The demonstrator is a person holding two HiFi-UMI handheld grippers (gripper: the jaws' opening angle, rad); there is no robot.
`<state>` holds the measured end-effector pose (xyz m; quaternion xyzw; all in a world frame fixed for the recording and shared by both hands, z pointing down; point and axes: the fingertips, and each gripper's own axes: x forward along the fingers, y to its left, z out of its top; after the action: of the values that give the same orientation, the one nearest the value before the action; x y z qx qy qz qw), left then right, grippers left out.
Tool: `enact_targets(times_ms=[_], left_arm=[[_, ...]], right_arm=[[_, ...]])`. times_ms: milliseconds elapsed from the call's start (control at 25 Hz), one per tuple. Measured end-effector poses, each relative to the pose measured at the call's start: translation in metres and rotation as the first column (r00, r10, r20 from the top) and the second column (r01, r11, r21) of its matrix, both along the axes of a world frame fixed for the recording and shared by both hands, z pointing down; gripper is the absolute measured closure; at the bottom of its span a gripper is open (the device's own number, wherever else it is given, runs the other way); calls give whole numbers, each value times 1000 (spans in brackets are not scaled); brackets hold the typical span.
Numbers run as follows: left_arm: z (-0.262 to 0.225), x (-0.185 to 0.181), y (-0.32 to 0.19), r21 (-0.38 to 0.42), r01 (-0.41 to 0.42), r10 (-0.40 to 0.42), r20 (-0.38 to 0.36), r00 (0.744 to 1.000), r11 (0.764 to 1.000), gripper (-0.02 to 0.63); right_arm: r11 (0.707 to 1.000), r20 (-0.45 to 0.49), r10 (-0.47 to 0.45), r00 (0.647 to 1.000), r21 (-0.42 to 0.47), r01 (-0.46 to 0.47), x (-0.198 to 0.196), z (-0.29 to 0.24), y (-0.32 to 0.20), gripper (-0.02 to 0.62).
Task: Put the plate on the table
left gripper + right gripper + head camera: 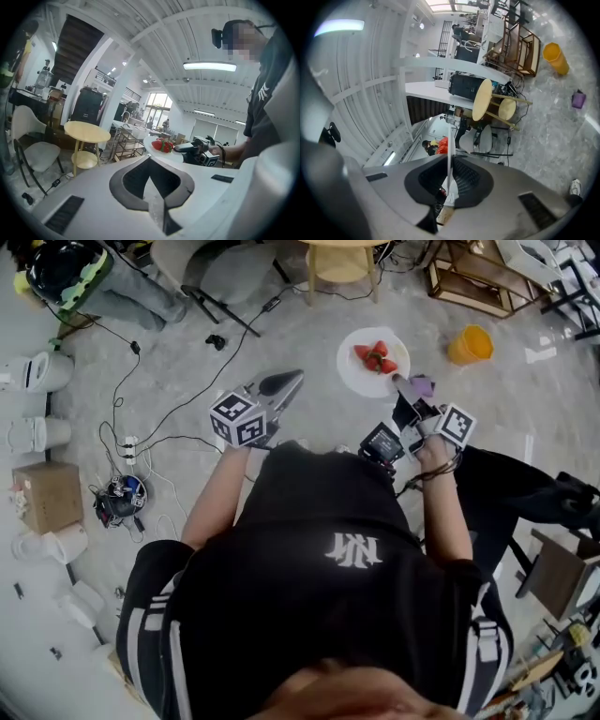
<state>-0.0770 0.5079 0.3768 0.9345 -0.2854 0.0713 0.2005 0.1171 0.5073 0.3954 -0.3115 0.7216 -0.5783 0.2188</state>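
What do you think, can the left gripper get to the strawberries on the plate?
Probably yes. The left gripper hangs empty, jaws together, just beside the plate, with only air between it and the strawberries. The right gripper pinches the plate's opposite rim, out of the way.
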Motion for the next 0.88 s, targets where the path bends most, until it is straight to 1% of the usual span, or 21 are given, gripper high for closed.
enact_targets(times_ms=[240, 480, 720, 880], left_arm=[[6, 11, -2, -16, 48, -48, 3, 999, 999, 594], [10, 12, -10, -23, 55, -54, 8, 998, 998, 594], [13, 9, -44, -23, 53, -53, -22, 998, 998, 594], [13, 7, -76, -28, 41, -42, -45, 998, 999, 594]], right_arm=[[1000, 41, -10, 999, -2, 10, 11, 5, 0, 565], [1000, 42, -21, 999, -19, 22, 7, 10, -8, 565], [1000, 15, -12, 1000, -21, 12, 6, 10, -38, 565], [1000, 4, -5, 1000, -22, 5, 3, 11, -67, 565]])
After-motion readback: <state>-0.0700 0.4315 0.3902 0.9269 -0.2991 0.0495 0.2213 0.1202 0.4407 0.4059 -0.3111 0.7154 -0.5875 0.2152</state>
